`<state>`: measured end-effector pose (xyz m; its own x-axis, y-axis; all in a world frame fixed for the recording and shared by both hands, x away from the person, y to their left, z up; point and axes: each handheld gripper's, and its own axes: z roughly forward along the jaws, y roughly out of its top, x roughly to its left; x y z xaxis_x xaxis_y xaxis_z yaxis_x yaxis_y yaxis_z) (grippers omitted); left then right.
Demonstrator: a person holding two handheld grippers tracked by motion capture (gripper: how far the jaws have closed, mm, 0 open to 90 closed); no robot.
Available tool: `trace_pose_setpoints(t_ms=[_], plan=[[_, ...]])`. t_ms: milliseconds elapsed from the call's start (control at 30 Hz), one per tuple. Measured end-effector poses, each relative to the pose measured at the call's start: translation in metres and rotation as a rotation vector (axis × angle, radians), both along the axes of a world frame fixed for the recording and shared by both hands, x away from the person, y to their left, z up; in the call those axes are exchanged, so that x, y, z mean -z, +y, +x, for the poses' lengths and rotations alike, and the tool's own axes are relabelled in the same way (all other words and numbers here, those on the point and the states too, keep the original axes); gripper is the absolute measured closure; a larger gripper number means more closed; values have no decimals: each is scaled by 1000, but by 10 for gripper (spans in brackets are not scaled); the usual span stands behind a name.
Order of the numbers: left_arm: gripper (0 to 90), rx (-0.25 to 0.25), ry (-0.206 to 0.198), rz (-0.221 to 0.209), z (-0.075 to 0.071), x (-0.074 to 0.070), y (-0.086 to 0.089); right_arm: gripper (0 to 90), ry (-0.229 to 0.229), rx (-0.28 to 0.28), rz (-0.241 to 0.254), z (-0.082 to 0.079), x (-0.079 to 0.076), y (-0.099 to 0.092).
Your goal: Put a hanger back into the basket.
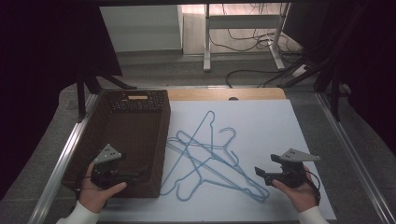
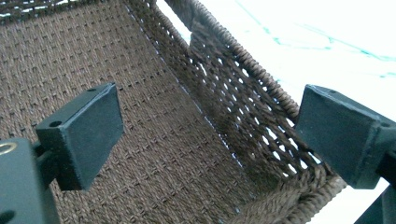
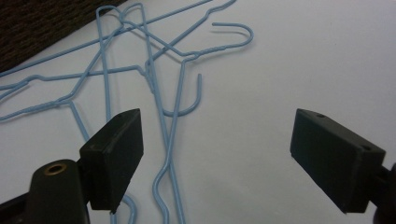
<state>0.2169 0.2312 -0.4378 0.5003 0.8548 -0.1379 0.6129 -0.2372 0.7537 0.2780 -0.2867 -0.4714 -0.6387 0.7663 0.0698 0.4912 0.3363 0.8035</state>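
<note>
White sheet (image 1: 261,126) over wooden table, dark curtains both sides, cables on floor behind. Brown wicker basket (image 1: 161,140) at left of sheet, tangle of blue wire hangers (image 1: 205,161) just beside it, mid-sheet. Left gripper (image 1: 140,173) hovering over basket's near end, jaws wide apart, nothing between, aimed toward basket's rt wall; hand (image 1: 95,191) cupped underneath, forearm in from bottom edge. Right gripper (image 1: 259,173) near hangers' rt end, jaws spread wide, gripping nothing, low over sheet w/ hanger wires lying below the gap; hand (image 1: 299,189) wrapped round body, pointing left.
</note>
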Motion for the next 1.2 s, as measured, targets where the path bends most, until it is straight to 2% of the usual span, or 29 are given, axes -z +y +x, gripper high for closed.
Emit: trace_pose_setpoints(t_ms=[300, 600, 733, 1000, 1033, 1200], plan=[[79, -10, -32, -4, -1, -7, 5, 179, 6, 18, 1, -2, -1, -2], [81, 5, -27, -11, -1, -8, 3, 189, 14, 62, -3, -2, -5, -6], [82, 5, -30, -11, -1, -10, 3, 200, 23, 61, -7, 0, -4, -5], [83, 4, -26, -14, -2, -10, 2, 190, 57, 47, -56, 7, -3, 8], [82, 4, -25, -14, -2, -10, 2, 225, 59, 46, -68, 11, -5, 13], [82, 0, -21, -20, -1, -10, 4, 281, 80, 27, -84, 20, -9, 26]])
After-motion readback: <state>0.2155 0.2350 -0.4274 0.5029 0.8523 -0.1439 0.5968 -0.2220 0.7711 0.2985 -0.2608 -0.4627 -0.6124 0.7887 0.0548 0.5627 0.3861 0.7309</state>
